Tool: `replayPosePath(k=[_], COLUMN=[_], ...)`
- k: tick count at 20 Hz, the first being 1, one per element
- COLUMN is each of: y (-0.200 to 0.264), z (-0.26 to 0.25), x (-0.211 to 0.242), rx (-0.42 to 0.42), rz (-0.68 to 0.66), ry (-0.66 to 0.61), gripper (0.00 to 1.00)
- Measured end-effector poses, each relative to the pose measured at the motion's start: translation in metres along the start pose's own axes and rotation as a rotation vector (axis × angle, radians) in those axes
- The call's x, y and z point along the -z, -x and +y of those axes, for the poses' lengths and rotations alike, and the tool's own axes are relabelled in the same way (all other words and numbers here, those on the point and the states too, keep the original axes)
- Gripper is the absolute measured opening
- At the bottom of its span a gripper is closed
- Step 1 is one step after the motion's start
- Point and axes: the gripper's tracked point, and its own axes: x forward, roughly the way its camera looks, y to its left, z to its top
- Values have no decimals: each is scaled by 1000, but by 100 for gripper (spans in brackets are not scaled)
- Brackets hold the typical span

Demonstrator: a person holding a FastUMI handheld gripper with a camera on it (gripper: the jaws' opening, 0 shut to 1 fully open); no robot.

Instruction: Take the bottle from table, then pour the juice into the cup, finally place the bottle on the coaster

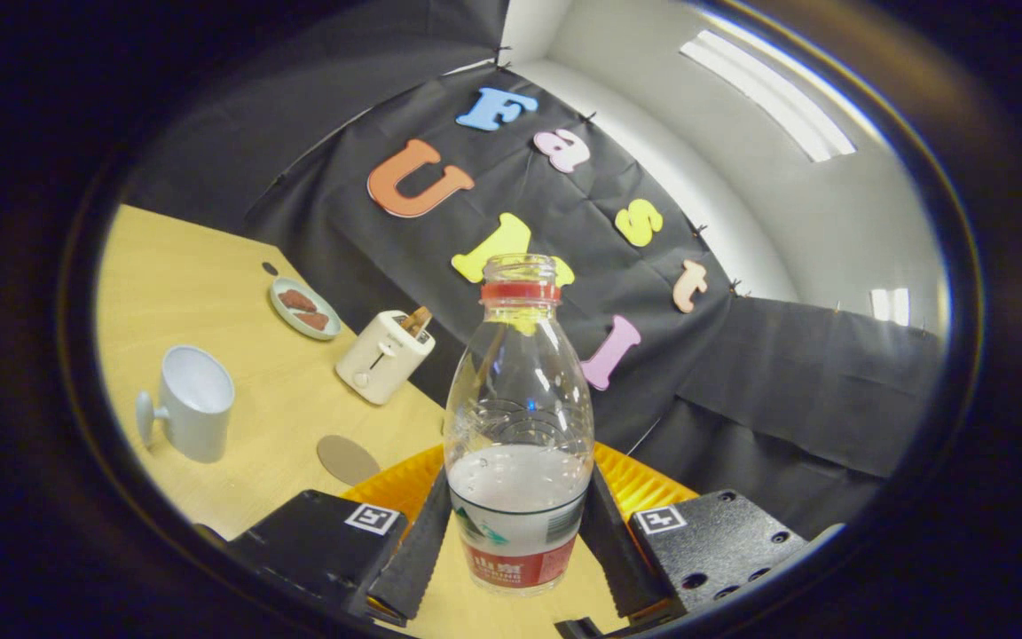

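Observation:
A clear plastic bottle (518, 417) with no cap and a red neck ring stands between my two fingers, holding a whitish juice in its lower part. My gripper (517, 541) is shut on the bottle, both pads pressing its labelled lower body. The view is tilted and the bottle appears lifted over the table. A pale blue cup (192, 404) with a handle stands upright on the wooden table (200, 293), off to the left beyond the fingers. A small round brown coaster (347, 459) lies flat between the cup and the bottle.
A white toaster (384, 356) with a slice of toast in it stands beyond the coaster. A small plate (304, 308) with reddish pieces lies farther back. An orange ridged dish (404, 484) sits just behind the bottle. The black cloth wall closes the table's far side.

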Motion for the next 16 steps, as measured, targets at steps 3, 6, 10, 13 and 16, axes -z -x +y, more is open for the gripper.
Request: replayPosePath(k=[3,6,10,13,16], y=[-5,-13,-23,-30,-32], z=[10,19,35,43,51], x=[-9,-9,-7,-10,-8], rx=[-22,-39,-82,-98,-108], rz=[-13,-5,1,-17,-30], ry=[97,200,316,449,548], gripper=[82,81,82,81,82])
